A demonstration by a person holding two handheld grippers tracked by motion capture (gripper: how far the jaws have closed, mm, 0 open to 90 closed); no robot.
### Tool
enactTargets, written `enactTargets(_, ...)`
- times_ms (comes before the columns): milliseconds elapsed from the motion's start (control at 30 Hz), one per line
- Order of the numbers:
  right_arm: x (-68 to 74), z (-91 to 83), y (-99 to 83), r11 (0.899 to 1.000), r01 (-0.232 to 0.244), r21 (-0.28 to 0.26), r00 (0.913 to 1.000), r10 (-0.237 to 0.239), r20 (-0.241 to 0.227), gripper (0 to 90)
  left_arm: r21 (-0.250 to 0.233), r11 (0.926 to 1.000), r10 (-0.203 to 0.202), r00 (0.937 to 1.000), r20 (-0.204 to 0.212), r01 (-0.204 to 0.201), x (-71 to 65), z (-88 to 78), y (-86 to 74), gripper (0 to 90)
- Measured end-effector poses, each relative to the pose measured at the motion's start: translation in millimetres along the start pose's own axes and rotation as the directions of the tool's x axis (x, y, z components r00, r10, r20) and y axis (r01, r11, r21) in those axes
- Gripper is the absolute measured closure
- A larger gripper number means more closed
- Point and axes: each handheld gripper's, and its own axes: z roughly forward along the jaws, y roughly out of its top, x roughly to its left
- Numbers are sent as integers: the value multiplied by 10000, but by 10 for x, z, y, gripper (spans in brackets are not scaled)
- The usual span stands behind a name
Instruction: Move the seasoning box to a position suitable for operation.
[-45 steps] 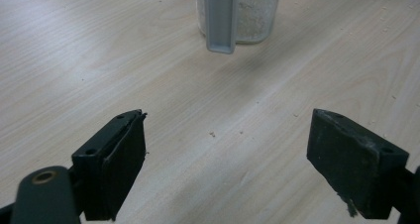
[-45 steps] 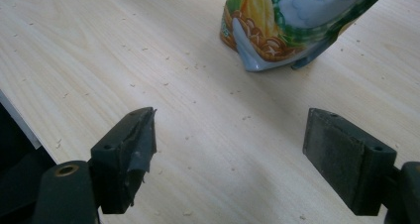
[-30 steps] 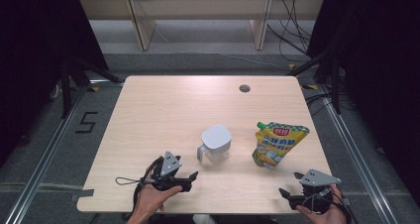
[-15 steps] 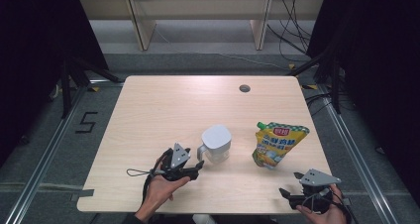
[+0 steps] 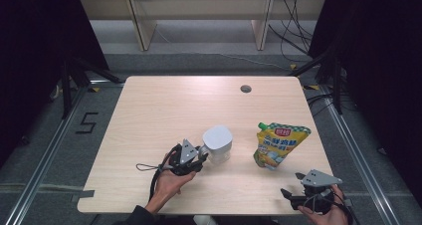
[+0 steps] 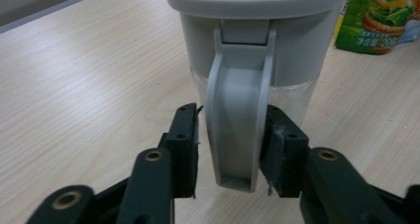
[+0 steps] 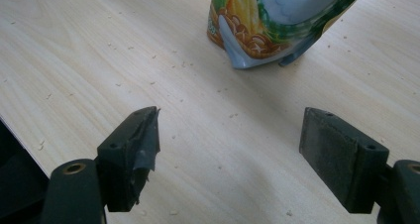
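A clear pitcher with a grey lid [image 5: 217,143] stands upright near the middle of the wooden table [image 5: 174,105]. Its grey handle [image 6: 237,130] faces my left gripper [image 5: 202,153], whose jaws have just been closing with the handle between them. In the left gripper view [image 6: 233,112] a thin gap still shows at the left pad [image 6: 185,149], so the pads do not clamp the handle. A yellow-green snack pouch [image 5: 278,144] lies to the right of the pitcher. My right gripper [image 5: 291,184] rests near the front right edge, open and holding nothing [image 7: 230,120], pointed at the pouch [image 7: 277,16].
A round cable hole [image 5: 245,89] sits in the far right part of the tabletop. Small crumbs dot the wood in front of the right gripper. Behind the table stand wooden shelf legs [image 5: 142,31]. A "5" mark [image 5: 87,123] is on the floor at left.
My left gripper has moved right, up to the pitcher, and its jaws have narrowed around the handle. The right gripper, the pitcher and the pouch have stayed where they were.
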Motion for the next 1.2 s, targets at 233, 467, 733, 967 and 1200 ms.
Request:
enactTargets(233,-15,-5,6,9997,248,-41,9997,-248,38,248,141,9999,10,10000,-29,-9,24,-14,5,661)
enactTargets(467,3,-1,0,10000,0,10,10000,0,-10,249,145,9999,-68,10000,-19,69,187,-38,-28,671)
enactTargets(733,-9,13,6,9995,325,-25,9995,-325,-22,250,110,9999,-134,9998,163,132,210,-32,-25,682)
enactTargets(967,-11,3,1,9995,311,27,9995,-311,-9,250,264,9987,-464,9956,809,444,211,-95,-43,687)
enactTargets(1200,-30,12,-8,9989,467,-62,9989,-467,20,250,265,9996,-161,9921,1243,129,139,-178,-72,688)
